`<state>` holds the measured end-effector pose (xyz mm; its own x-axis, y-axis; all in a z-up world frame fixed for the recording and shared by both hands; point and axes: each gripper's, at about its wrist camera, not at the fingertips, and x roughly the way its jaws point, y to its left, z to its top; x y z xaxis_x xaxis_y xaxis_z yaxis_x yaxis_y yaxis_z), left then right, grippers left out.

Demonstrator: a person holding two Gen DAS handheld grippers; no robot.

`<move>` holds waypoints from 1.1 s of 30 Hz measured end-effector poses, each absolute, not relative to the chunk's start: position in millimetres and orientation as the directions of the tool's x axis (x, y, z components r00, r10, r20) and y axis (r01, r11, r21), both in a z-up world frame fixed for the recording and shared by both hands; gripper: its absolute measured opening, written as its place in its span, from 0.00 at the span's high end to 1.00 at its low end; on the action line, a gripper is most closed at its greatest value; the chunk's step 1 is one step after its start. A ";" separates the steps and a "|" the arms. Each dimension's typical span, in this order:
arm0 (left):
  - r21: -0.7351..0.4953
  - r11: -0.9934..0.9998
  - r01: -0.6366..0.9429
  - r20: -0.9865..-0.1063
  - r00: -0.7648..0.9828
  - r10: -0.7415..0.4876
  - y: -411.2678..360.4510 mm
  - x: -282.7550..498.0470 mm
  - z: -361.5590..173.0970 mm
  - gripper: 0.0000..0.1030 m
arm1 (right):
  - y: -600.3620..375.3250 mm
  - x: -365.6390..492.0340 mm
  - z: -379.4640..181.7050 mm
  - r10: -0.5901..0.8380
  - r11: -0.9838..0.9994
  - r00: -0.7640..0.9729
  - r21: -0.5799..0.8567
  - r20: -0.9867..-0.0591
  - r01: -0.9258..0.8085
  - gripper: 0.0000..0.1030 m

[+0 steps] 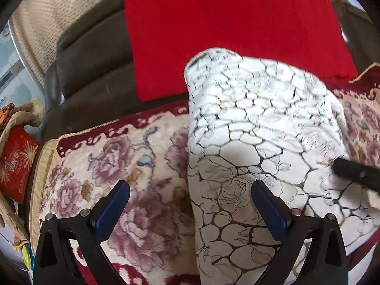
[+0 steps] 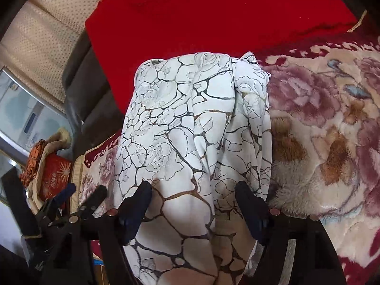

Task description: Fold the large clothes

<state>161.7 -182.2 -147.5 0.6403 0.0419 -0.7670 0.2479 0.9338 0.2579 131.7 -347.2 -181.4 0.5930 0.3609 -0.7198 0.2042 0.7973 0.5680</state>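
The garment (image 1: 261, 130) is white cloth printed with black and brown cracked lines and rose outlines. It lies bunched and partly folded on a plush floral blanket (image 1: 118, 166). My left gripper (image 1: 190, 197) is open over the garment's left edge; its right finger rests over the cloth and it holds nothing. In the right wrist view the garment (image 2: 190, 130) hangs in folds between the fingers of my right gripper (image 2: 193, 199), which is open around it without pinching. The right gripper's black finger (image 1: 356, 171) shows at the right edge of the left wrist view.
A folded red cloth (image 1: 225, 28) lies behind the garment on a dark leather sofa (image 1: 90, 66). A beige perforated cushion (image 1: 47, 23) stands at the back left. A bag with a red box (image 1: 16, 163) sits left of the blanket's edge. The left gripper (image 2: 66, 204) shows at lower left.
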 end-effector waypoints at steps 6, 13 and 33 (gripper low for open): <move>0.243 0.938 0.247 -0.772 0.634 0.033 -181.5 167.3 -153.1 0.02 | -358.7 127.7 -156.1 0.295 0.827 0.671 0.533 -0.680 0.177 0.46; 0.238 0.936 0.258 -0.781 0.624 0.026 -183.6 172.9 -157.1 0.01 | -362.0 157.2 -175.2 0.310 0.841 0.598 0.506 -0.739 0.190 0.47; 0.089 0.945 0.316 -0.865 0.494 -0.084 -156.1 181.6 -157.5 0.02 | -386.5 148.2 -181.9 0.415 0.759 0.537 0.605 -0.735 0.242 0.22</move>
